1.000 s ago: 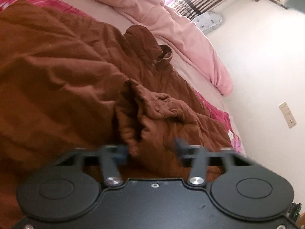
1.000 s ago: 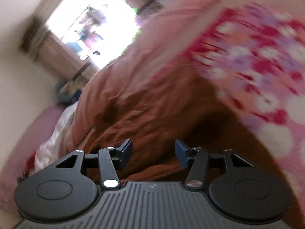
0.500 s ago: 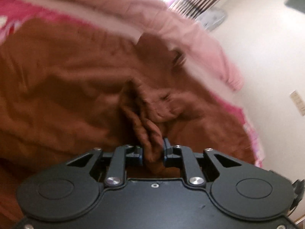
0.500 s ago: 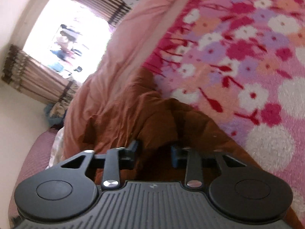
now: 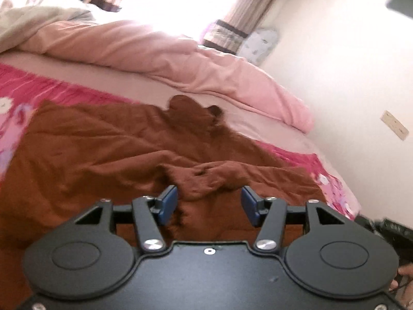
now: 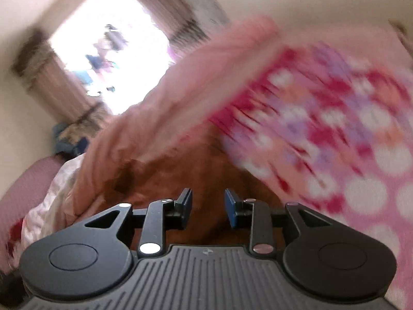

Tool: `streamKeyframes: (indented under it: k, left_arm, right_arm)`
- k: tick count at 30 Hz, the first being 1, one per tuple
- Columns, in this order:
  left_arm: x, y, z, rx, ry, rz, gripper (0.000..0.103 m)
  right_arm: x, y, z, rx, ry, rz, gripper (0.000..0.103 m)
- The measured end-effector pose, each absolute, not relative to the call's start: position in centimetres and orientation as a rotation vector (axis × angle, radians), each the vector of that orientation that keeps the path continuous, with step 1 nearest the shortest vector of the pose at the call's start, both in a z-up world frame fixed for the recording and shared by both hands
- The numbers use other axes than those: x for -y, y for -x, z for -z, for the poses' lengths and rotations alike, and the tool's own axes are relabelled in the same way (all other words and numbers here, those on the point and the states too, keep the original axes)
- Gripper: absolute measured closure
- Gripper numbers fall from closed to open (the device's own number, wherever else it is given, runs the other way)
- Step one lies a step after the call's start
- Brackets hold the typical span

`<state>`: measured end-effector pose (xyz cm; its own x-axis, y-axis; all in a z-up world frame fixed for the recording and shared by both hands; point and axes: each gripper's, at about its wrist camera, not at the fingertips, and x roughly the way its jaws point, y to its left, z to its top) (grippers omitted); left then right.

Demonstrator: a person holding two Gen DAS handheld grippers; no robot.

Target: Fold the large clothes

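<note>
On the bed [image 5: 289, 131], we see the brown garment [image 5: 103, 149] spread flat over the pink floral blanket [image 5: 15, 95], its far edge ending just short of the pale pink duvet [image 5: 180, 56] that is heaped along the back. To the right the bed's edge runs close to the white wall [image 5: 348, 59], which leaves little room on that side; to the left the floral blanket lies bare beyond the garment's edge.

We can read no label or writing anywhere.

Our left gripper [image 5: 209, 205] now has its fingers spread wide, with a bunched fold of the garment lying loose between them; half a second ago they were pinched on that fold. Our right gripper [image 6: 208, 206] hangs over the garment [image 6: 206, 170] near the border of the floral blanket [image 6: 335, 134], its fingers parted with nothing between them, slightly wider than half a second ago. The right view is now heavily blurred.
</note>
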<state>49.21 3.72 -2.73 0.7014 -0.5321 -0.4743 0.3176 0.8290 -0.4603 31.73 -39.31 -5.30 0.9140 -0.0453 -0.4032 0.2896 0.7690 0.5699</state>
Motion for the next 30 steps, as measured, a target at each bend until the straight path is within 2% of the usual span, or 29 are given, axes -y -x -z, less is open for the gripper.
streamKeyframes:
  k: [4,10,13,14,16,21,25,30]
  left_arm:
    - [-1.2,-50.7,4.5,-0.692,0.333,0.512,0.048]
    - [0.1,-52.8,7.9,-0.762,0.315,0.476,0.048]
    - [-0.4,-52.9,8.0,-0.759,0.339,0.497,0.047]
    - [-0.6,-52.8,7.7,-0.763,0.348,0.5,0.047]
    - [-1.0,-52.3,6.5,-0.752,0.356,0.503,0.047]
    - [-0.5,-52.5,3.8,-0.664,0.272,0.471,0.047]
    - [0.3,-54.4,5.0,-0.708,0.252,0.454,0.047]
    - [1.2,-55.2,6.8,-0.722,0.215,0.424,0.047]
  right_arm:
    - [36.3,-35.2,4.5,-0.387,-0.501,0.171,0.066]
    - [35.1,-39.7,7.2,-0.497,-0.396,0.229,0.068]
    - [35.9,-40.4,9.0,-0.538,-0.419,0.253,0.085]
    - [36.0,-40.3,9.3,-0.542,-0.426,0.254,0.087]
    - [36.1,-40.1,9.1,-0.546,-0.437,0.248,0.086]
    - [35.2,-40.2,6.0,-0.448,-0.366,0.24,0.072]
    - [35.5,-42.4,5.7,-0.462,-0.344,0.254,0.072]
    - [36.5,-44.7,8.0,-0.545,-0.363,0.278,0.073]
